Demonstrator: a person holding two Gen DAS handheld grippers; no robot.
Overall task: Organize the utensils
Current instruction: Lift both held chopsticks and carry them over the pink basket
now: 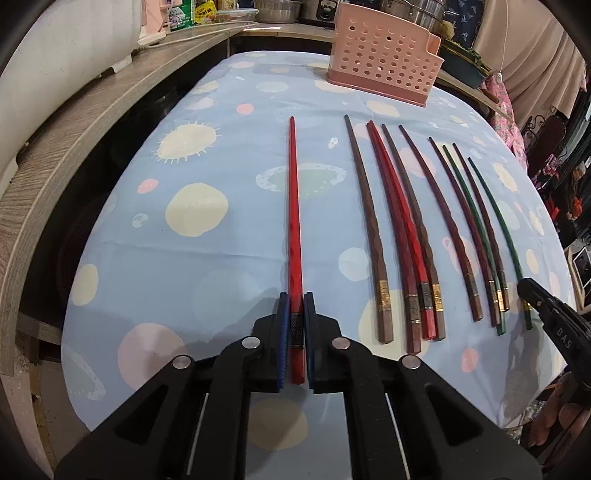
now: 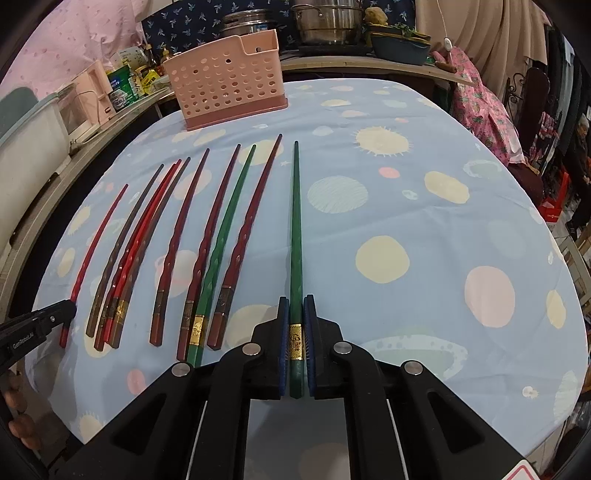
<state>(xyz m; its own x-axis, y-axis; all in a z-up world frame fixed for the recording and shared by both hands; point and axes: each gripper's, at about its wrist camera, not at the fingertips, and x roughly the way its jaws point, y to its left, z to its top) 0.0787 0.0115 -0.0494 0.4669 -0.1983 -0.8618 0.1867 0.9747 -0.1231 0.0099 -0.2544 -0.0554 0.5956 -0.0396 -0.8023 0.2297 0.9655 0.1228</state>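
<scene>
My left gripper (image 1: pixel 294 301) is shut on the thick end of a red chopstick (image 1: pixel 293 206) that points away across the table. My right gripper (image 2: pixel 295 304) is shut on the thick end of a green chopstick (image 2: pixel 296 221), also pointing away. Between them lie several more chopsticks, brown (image 1: pixel 365 221), red (image 1: pixel 397 218), dark red (image 2: pixel 173 243) and green (image 2: pixel 225 229), side by side on the cloth. A pink perforated utensil holder (image 1: pixel 384 66) stands upright at the far side. In the left wrist view the right gripper's finger (image 1: pixel 535 295) shows at the right edge.
The table wears a light blue cloth (image 2: pixel 424 206) with pale circles. A wooden shelf (image 1: pixel 74 122) runs along the left with bottles and packets. Steel pots (image 2: pixel 325 22) and a dark basin (image 2: pixel 400 48) stand behind the holder. A person stands at the far right (image 2: pixel 581 162).
</scene>
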